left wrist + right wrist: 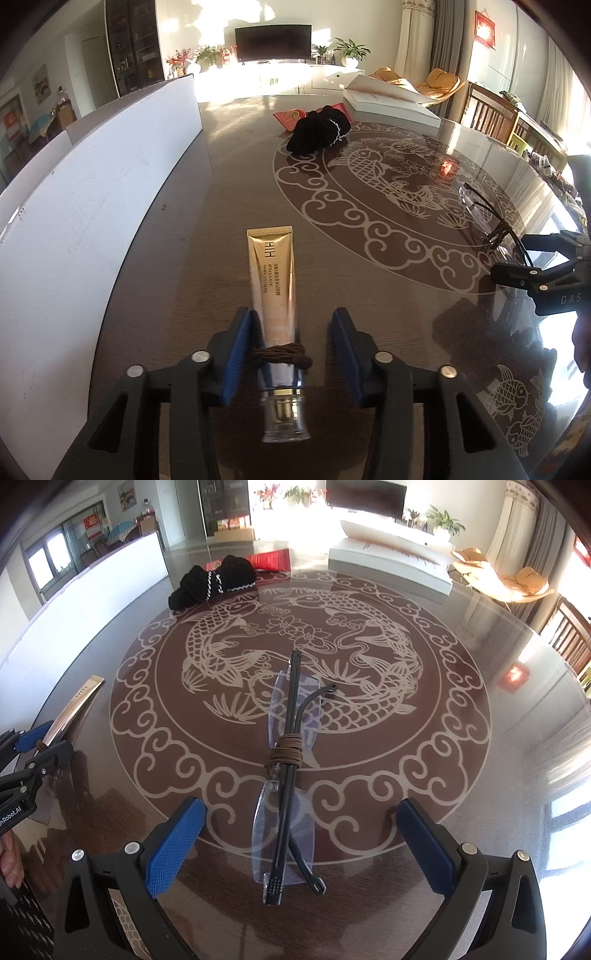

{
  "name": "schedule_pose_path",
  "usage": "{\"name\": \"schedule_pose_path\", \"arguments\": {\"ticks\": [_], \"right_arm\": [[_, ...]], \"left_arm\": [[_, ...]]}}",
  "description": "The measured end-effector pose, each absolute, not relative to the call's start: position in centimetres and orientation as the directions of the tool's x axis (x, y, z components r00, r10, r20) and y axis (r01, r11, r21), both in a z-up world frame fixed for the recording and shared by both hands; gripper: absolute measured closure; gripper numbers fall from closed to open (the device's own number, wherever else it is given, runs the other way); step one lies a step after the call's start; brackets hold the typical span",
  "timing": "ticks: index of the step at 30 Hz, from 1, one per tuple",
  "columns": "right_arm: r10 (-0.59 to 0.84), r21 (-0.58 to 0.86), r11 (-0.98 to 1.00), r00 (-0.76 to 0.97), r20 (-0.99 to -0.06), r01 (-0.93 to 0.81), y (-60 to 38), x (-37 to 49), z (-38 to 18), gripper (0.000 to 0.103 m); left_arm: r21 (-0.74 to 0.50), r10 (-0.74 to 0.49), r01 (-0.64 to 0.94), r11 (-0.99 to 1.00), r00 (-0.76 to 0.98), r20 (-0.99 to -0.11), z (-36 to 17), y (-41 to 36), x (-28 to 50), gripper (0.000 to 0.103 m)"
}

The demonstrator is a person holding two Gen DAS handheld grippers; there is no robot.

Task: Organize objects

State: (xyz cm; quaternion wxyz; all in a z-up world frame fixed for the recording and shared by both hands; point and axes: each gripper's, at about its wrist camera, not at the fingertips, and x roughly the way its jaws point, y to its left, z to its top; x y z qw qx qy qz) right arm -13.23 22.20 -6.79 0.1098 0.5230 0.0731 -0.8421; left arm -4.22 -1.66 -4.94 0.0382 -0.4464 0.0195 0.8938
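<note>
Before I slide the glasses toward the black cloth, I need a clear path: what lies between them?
Nothing: the right wrist view shows only bare, fish-patterned table between the glasses and the black cloth.

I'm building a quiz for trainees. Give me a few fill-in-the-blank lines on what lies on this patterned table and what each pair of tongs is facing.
1. The gold cosmetic tube has a brown ____ looped around it near the cap.
2. The rimless folded glasses lie between the pads of the ____ tongs.
3. The black knitted cloth rests partly on a ____ envelope.
4. The left tongs straddle the ____.

Missing words: cord; right; red; tube
</note>
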Motion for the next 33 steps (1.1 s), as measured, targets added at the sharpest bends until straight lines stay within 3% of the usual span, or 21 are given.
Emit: {"name": "schedule_pose_path", "arguments": {"ticks": [1, 2, 3, 5, 6, 11, 18, 20, 27, 33], "right_arm": [[-0.11, 0.005, -0.969, -0.417, -0.902, 0.246, 22.5, -13.8, -6.5, 0.006], [-0.134, 0.033, -0.97, -0.416, -0.899, 0.241, 22.7, -14.2, -6.1, 0.025], [-0.135, 0.028, -0.968, -0.425, -0.895, 0.248, 22.5, -14.5, -5.8, 0.038], [-0.136, 0.009, -0.957, -0.425, -0.895, 0.288, 21.7, -15.0, -5.6, 0.085], [-0.145, 0.017, -0.954, -0.414, -0.899, 0.299, 21.3, -15.2, -5.5, 0.091], [-0.215, 0.081, -0.948, -0.435, -0.874, 0.307, 20.4, -14.0, -3.6, 0.091], [-0.298, 0.134, -0.925, -0.462, -0.835, 0.355, 17.9, -11.8, -1.0, 0.091], [-0.324, 0.138, -0.913, -0.478, -0.817, 0.384, 16.5, -11.5, 0.3, 0.091], [-0.449, 0.138, -0.836, -0.516, -0.73, 0.531, 8.6, -11.2, 6.0, 0.091], [-0.575, 0.172, -0.734, -0.465, -0.673, 0.657, 0.2, -11.1, 9.8, 0.091]], "left_arm": [[-0.011, 0.057, -0.08, -0.997, -0.599, -0.799, -4.9, -1.9, -4.3, 0.077], [-0.041, 0.081, -0.08, -0.996, -0.599, -0.796, -4.8, -2.2, -4.4, 0.077], [-0.07, 0.102, -0.076, -0.995, -0.598, -0.795, -4.8, -2.6, -4.4, 0.077], [-0.129, 0.144, -0.067, -0.989, -0.61, -0.78, -4.4, -3.4, -4.2, 0.078], [-0.16, 0.164, -0.063, -0.985, -0.625, -0.763, -4.0, -3.9, -4.0, 0.078], [-0.28, 0.229, -0.044, -0.959, -0.702, -0.674, -1.9, -6.3, -2.7, 0.078], [-0.317, 0.211, -0.001, -0.948, -0.747, -0.631, 0.6, -8.5, -1.5, 0.079], [-0.335, 0.213, 0.001, -0.942, -0.769, -0.602, 2.2, -9.6, -1.1, 0.084], [-0.383, 0.14, 0.073, -0.921, -0.854, -0.501, 8.3, -16.3, 0.9, 0.084], [-0.46, 0.055, 0.21, -0.863, -0.866, -0.498, 9.0, -24.7, 2.1, 0.082]]}}
